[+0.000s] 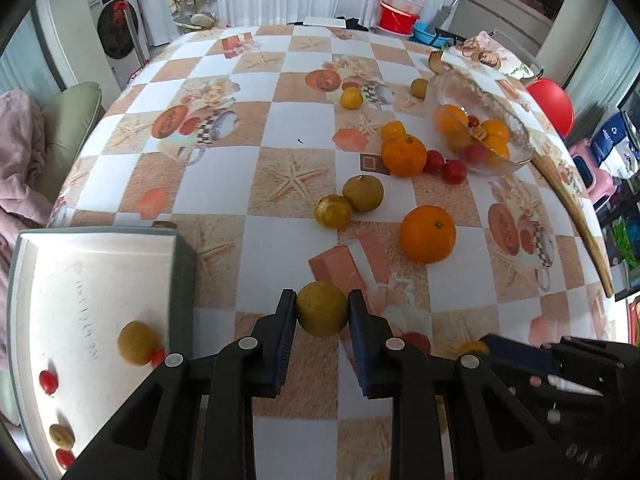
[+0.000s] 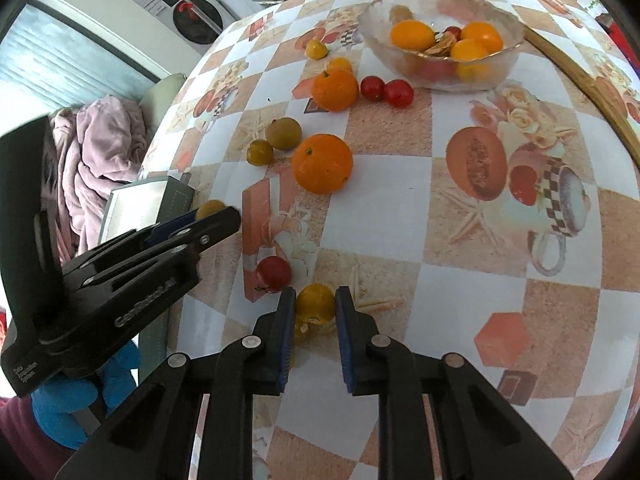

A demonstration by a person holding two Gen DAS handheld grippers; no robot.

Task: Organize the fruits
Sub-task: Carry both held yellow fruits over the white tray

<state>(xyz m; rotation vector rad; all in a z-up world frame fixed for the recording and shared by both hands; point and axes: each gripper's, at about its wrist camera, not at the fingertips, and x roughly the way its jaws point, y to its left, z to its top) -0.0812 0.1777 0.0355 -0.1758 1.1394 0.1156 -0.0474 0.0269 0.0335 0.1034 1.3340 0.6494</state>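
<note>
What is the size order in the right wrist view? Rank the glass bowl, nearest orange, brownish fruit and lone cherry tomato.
1. glass bowl
2. nearest orange
3. brownish fruit and lone cherry tomato look alike; the tomato is nearer the camera, so unranked.

Raised lettering along the side of the left gripper, seen from the right wrist, too blurred to spell out. Faint column of marks inside the white tray, near its right wall, likewise unreadable.
</note>
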